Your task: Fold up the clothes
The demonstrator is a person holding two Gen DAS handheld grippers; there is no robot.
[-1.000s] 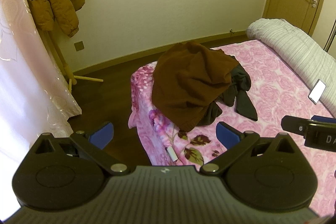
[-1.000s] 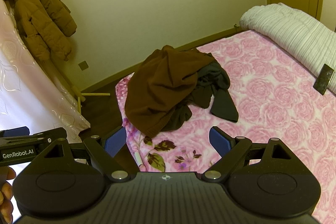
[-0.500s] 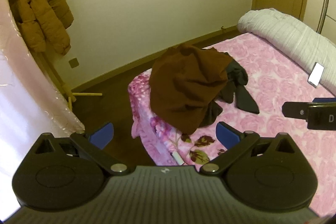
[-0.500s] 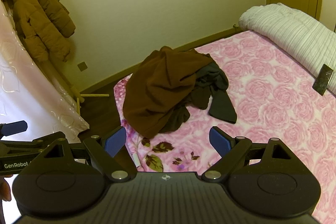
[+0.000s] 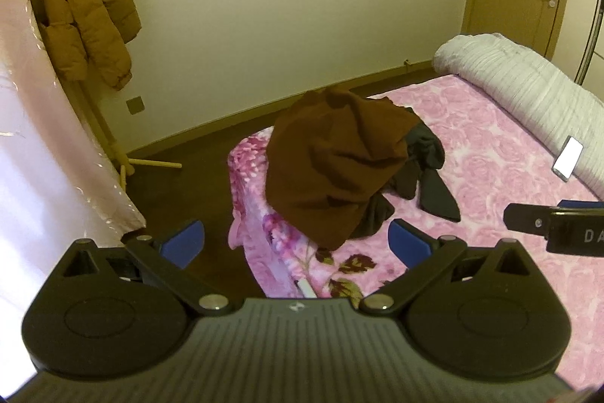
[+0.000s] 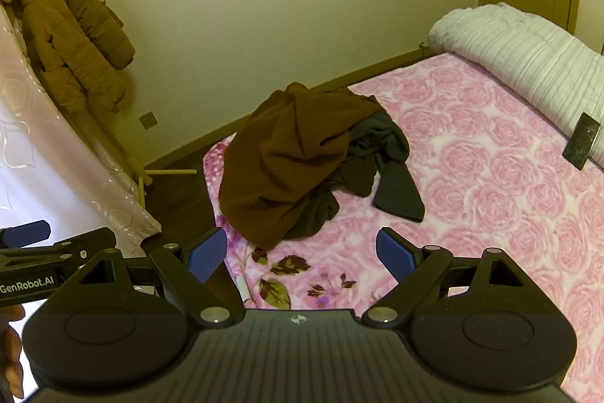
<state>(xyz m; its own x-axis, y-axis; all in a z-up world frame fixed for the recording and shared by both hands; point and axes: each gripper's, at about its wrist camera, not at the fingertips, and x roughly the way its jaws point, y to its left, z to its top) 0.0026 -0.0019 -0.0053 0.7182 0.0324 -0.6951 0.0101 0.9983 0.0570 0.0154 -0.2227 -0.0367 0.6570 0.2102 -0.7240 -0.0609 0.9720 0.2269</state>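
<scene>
The heap of clothes (image 5: 332, 172) lies ahead at the bed (image 6: 490, 184) corner, nearer the left tool (image 5: 296, 238); both the left and the right tool (image 6: 302, 248) hang apart, empty.

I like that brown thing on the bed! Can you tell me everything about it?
The brown garment is a soft, fleecy-looking piece of clothing, crumpled in a heap and not folded. It lies near the corner of the pink rose bedspread, its lower edge close to the bed's edge. It is draped over a dark grey garment that pokes out beside it. Neither gripper touches it.

Phone (image 5: 567, 158) leans on rolled quilt (image 5: 524, 89); brown coat (image 5: 77, 6) hangs.
</scene>
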